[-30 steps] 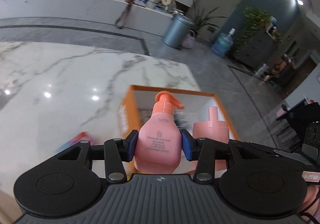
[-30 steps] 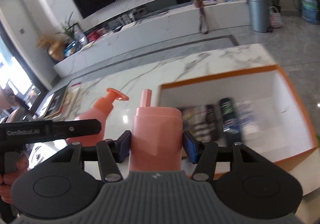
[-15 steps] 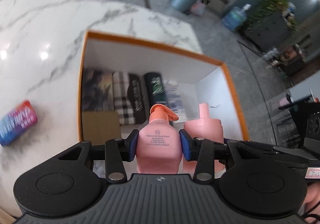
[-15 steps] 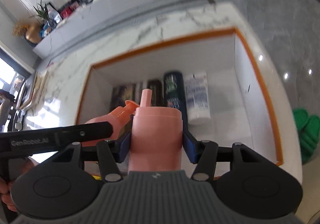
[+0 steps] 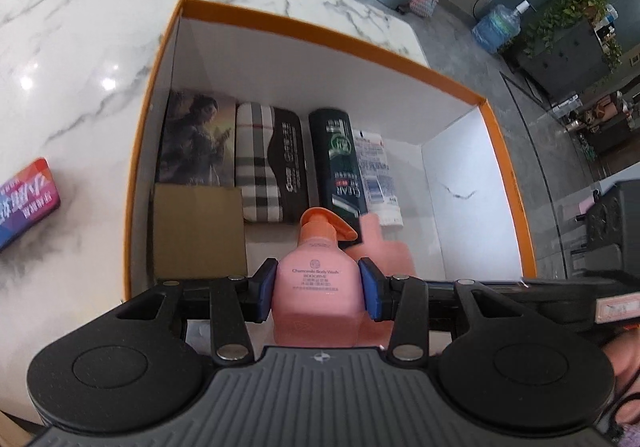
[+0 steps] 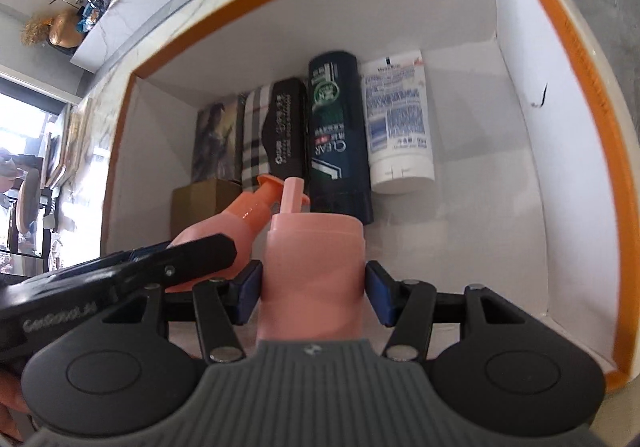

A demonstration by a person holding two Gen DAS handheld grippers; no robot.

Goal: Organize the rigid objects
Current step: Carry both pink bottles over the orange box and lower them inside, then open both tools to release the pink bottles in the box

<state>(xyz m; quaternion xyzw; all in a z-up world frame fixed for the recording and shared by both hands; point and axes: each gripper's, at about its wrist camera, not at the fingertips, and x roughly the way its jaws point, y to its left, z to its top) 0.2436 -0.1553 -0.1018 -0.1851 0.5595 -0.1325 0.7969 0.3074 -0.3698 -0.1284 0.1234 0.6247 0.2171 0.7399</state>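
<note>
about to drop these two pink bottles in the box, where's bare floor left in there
The free patch is the right part of the orange-rimmed box: white floor between the white tube and the right wall. A smaller bare strip lies in front of the plaid case. The back-left is crowded: picture box, brown carton, dark bottle.

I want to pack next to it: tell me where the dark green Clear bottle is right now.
The dark green Clear bottle lies flat on the floor of the orange-rimmed box, between the plaid case on its left and the white tube on its right in both wrist views.
</note>
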